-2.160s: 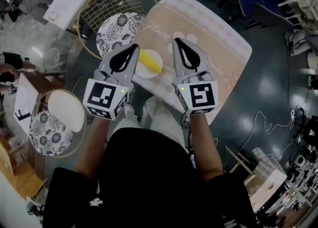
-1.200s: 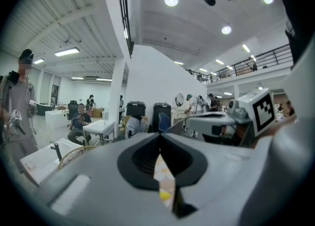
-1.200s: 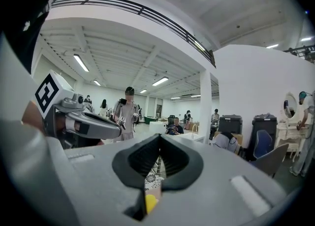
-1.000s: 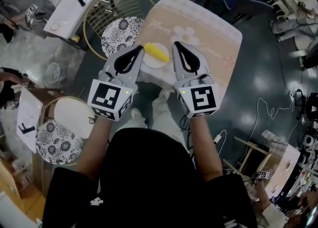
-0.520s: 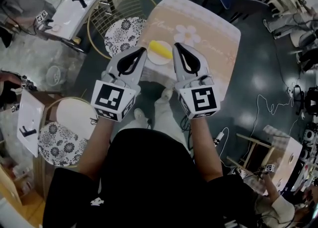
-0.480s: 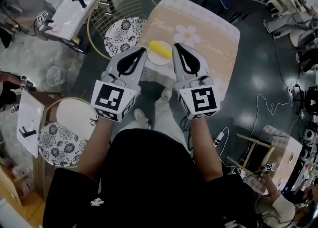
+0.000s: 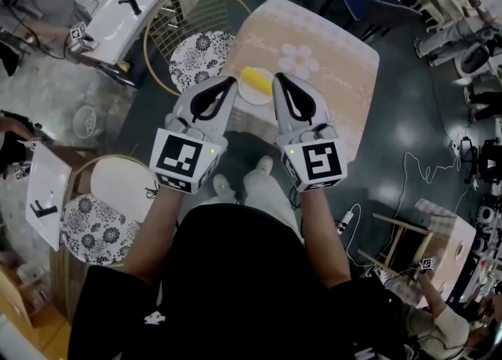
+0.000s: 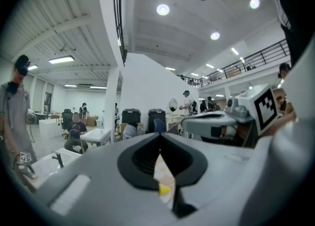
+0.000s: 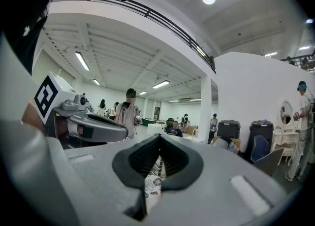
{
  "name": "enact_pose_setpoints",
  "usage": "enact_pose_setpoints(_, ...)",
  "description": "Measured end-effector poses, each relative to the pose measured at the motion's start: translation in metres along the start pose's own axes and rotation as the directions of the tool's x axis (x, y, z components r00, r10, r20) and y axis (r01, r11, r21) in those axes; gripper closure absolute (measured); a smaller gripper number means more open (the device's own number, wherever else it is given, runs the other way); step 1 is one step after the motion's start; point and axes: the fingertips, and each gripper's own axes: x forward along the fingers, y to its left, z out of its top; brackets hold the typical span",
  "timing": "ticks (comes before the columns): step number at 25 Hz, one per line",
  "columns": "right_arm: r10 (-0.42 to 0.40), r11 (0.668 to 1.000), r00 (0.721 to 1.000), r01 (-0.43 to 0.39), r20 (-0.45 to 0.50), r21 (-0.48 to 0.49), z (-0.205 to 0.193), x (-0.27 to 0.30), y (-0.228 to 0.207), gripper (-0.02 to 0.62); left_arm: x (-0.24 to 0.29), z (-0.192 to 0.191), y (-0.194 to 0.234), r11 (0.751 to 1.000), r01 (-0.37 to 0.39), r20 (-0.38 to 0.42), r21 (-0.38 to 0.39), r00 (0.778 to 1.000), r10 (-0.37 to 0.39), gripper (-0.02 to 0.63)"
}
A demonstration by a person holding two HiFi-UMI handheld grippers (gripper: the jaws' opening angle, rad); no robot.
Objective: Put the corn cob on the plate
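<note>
- Yellow corn cob (image 7: 256,79) lies on the white plate (image 7: 252,96), slanted across the plate's far half.
- Plate sits on the peach-cloth worktop (image 7: 337,76), near the worktop's front edge.
- Left claw (image 7: 230,81): jaws together, nothing between them. In the head view its tips line up just beside the plate's left rim, clear of the cob.
- Left gripper view: pads meet along the tip. A sliver of yellow cob and pale plate shows through the slit below them.
- Right claw (image 7: 278,78): jaws together, empty. In the head view its tips line up at the plate's right rim, by the cob's right end. Contact can't be told from that view.
- Right gripper view: pads meet, nothing clamped.
- Both claws point away from the person, flanking the plate. Their marker cubes (image 7: 187,161) sit on the person's side of the plate.
- Patterned round stool (image 7: 196,56) in a gold wire frame stands left of the plate, off the worktop.
</note>
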Motion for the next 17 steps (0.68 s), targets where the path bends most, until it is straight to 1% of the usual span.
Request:
enact_pose_setpoints(7,0.017,1.0,1.0,-0.016,0.023,-0.015,0.009,-0.008,-0.004,0.594,0.001,0.012,-0.004,1.0,-0.025,0.023,0.014,0.999,0.025,0.601)
enact_pose_setpoints(10,0.03,0.999,0.999,-0.03,0.035,-0.019,0.014,-0.014,-0.007,0.594,0.003,0.014,-0.007,0.999,-0.042,0.023,0.007,0.999,0.042,0.601)
enact_pose_setpoints(13,0.049,0.999,0.998,-0.048,0.037,-0.023,0.017,-0.024,-0.01,0.594,0.006,0.014,-0.017,0.998,-0.057,0.02,0.006,0.998,0.057,0.6)
enact_pose_setpoints(17,0.066,0.998,0.997,-0.065,0.039,-0.021,0.016,-0.039,-0.015,0.594,0.012,0.014,-0.037,0.998,-0.059,0.018,0.014,0.998,0.058,0.601)
